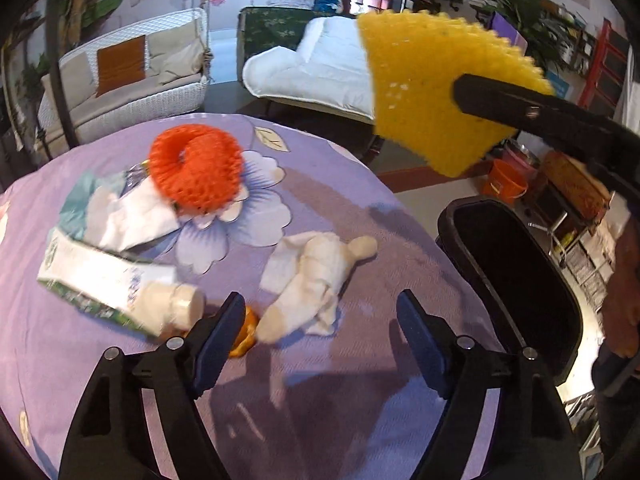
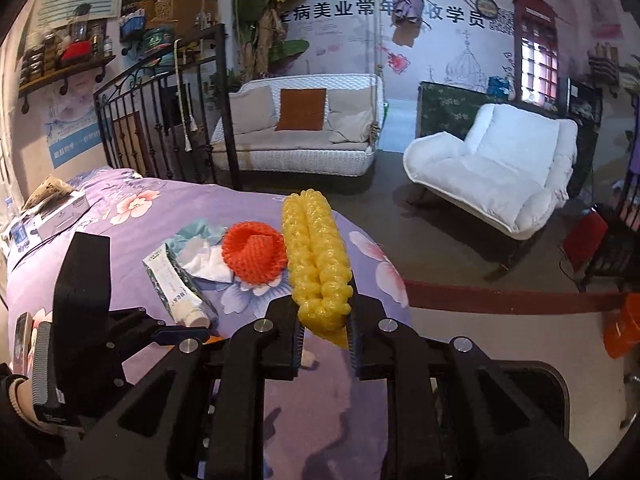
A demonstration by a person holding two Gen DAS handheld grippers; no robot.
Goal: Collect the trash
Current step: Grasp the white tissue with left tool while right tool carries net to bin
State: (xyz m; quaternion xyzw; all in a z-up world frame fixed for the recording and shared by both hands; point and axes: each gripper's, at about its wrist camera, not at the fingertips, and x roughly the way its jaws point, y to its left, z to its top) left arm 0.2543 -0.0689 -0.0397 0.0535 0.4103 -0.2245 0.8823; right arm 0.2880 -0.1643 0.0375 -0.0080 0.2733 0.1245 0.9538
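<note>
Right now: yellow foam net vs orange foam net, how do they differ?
Colour: the yellow foam net is yellow, the orange foam net orange-red. State: the yellow one is clamped in the right gripper and lifted off the bed; the orange one lies loose on the purple bedspread. Shape: yellow is squeezed flat, orange is curled into a ring. Both are knobbly mesh fruit sleeves.

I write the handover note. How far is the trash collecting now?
Done: nothing shows; the black bin looks dark inside. In hand: right gripper clamps the yellow foam net. Left: red foam net, tube, tissues, orange peel, wrapper.
</note>
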